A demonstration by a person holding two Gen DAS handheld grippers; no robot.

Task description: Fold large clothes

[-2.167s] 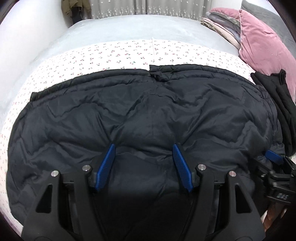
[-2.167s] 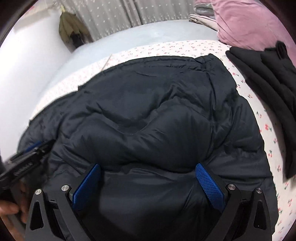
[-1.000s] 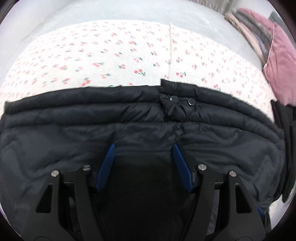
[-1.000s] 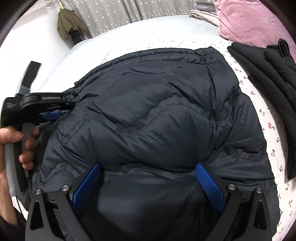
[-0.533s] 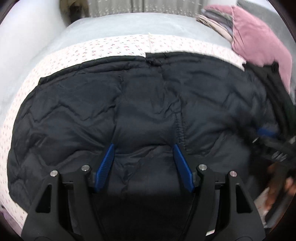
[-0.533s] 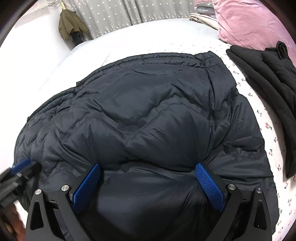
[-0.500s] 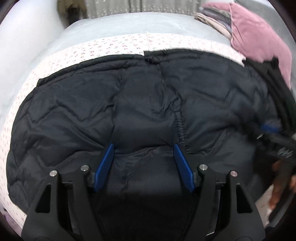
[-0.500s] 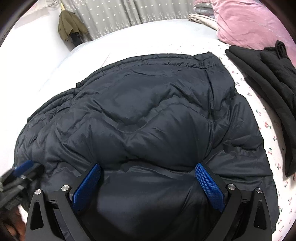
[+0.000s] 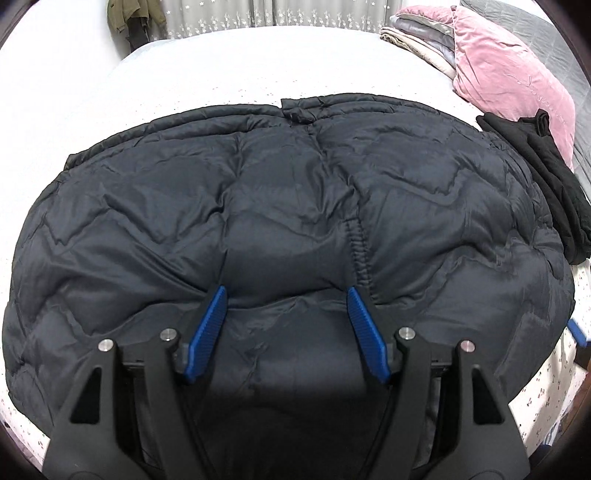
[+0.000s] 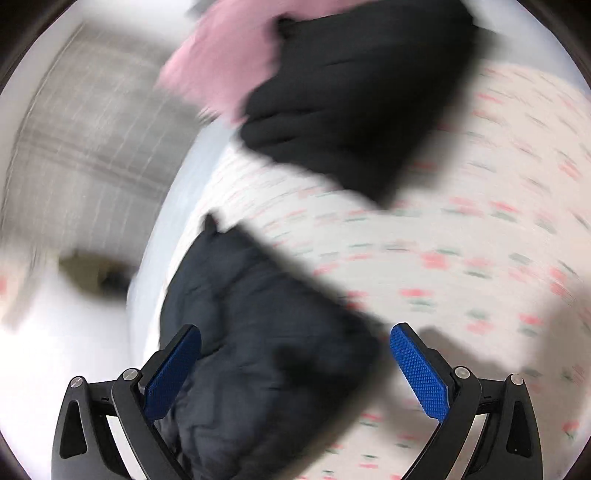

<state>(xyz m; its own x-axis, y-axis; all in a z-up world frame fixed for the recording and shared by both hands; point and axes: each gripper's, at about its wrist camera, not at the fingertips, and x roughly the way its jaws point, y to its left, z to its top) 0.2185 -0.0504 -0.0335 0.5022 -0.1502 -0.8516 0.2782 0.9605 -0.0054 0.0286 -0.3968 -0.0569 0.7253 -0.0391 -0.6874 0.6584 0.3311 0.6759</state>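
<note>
A large dark quilted puffer coat [image 9: 295, 206] lies spread flat on the cherry-print bed sheet [image 9: 546, 373]. My left gripper [image 9: 287, 299] is open, its blue fingers [image 9: 208, 325] resting low over the coat's near middle, holding nothing. In the blurred right wrist view my right gripper [image 10: 295, 343] is open and empty, over the coat's right edge [image 10: 251, 332] and the sheet [image 10: 461, 258]. A tip of the right gripper shows at the left view's right edge [image 9: 576, 330].
A folded black garment [image 9: 539, 173] lies right of the coat against a pink pillow [image 9: 513, 70]; both also show in the right wrist view [image 10: 351, 103]. Folded bedding [image 9: 417, 35] is stacked at the back right. Grey curtains [image 9: 314, 13] and a hanging olive jacket [image 9: 133, 14] are behind the bed.
My right gripper has swung fast to the right, off the coat's middle to its right edge. My left gripper has stayed over the coat, pulling back slightly.
</note>
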